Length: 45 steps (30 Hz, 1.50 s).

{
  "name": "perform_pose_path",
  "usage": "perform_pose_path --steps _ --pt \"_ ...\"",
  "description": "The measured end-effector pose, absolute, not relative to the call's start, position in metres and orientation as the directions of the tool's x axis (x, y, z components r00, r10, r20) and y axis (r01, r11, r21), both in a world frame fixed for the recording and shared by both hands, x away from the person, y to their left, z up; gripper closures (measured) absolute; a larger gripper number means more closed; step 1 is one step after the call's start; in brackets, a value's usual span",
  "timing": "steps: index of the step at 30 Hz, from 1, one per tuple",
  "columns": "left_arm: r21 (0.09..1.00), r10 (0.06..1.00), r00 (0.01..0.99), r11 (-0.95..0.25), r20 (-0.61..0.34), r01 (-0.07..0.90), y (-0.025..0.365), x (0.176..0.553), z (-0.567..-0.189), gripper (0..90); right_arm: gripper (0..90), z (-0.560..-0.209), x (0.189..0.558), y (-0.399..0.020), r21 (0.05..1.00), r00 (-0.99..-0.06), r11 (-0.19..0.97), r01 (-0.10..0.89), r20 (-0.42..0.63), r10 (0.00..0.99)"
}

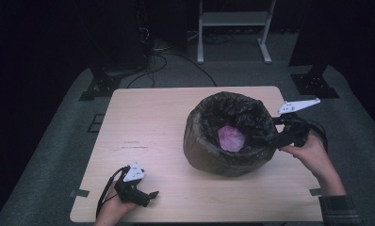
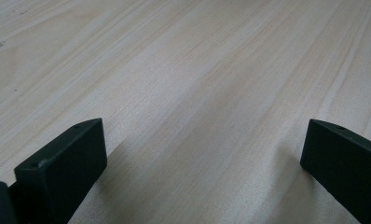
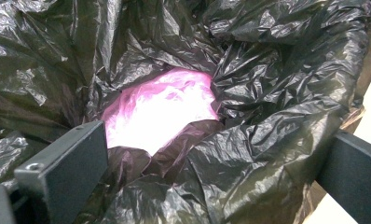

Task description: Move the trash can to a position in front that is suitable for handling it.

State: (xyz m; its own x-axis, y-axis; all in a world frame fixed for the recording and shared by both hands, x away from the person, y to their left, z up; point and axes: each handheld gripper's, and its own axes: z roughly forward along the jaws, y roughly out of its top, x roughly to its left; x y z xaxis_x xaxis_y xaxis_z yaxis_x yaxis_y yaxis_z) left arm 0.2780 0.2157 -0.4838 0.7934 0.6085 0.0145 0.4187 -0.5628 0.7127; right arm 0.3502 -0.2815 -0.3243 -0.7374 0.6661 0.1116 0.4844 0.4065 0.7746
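While lined with a crumpled black bag (image 1: 232, 106), sits right of centre on the wooden table (image 1: 152, 122): a round bin (image 1: 209, 155), holding a pink lump (image 1: 231, 137) at its bottom. Reaches over the bin's right rim: right gripper (image 1: 265, 139), jaws spread wide, pink lump (image 3: 160, 109) between them but untouched. Rests low at the table's near left corner, well apart from the bin: left gripper (image 1: 150, 195), jaws wide apart over bare wood (image 2: 197, 93).

On the pale wooden table (image 1: 143, 122), the round bin lined with a crumpled black plastic bag (image 1: 209, 141) sits right of centre. A pink crumpled plastic lump (image 1: 231, 137) lies inside it. My right gripper (image 1: 263, 139) is at its right rim, my left gripper (image 1: 150, 195) near the table's front-left edge.
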Motion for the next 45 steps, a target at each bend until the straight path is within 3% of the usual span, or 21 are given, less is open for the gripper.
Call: perform_pose_path --steps 29,39,45 --pt "0.714 0.612 0.791 -0.559 0.013 0.422 0.215 0.277 -0.484 0.0 0.0 -0.323 0.268 -0.263 0.747 -0.795 0.473 0.468 0.121 0.595" --pt "0.714 0.613 0.790 -0.558 0.012 0.422 0.215 0.277 -0.484 0.0 0.0 -0.310 0.269 -0.291 0.828 -0.720 0.294 0.477 0.177 0.671" --pt "0.704 0.612 0.791 -0.563 0.002 0.434 0.214 0.277 -0.482 0.0 0.0 -0.305 0.273 -0.306 0.821 -0.659 0.240 0.518 0.204 0.724"
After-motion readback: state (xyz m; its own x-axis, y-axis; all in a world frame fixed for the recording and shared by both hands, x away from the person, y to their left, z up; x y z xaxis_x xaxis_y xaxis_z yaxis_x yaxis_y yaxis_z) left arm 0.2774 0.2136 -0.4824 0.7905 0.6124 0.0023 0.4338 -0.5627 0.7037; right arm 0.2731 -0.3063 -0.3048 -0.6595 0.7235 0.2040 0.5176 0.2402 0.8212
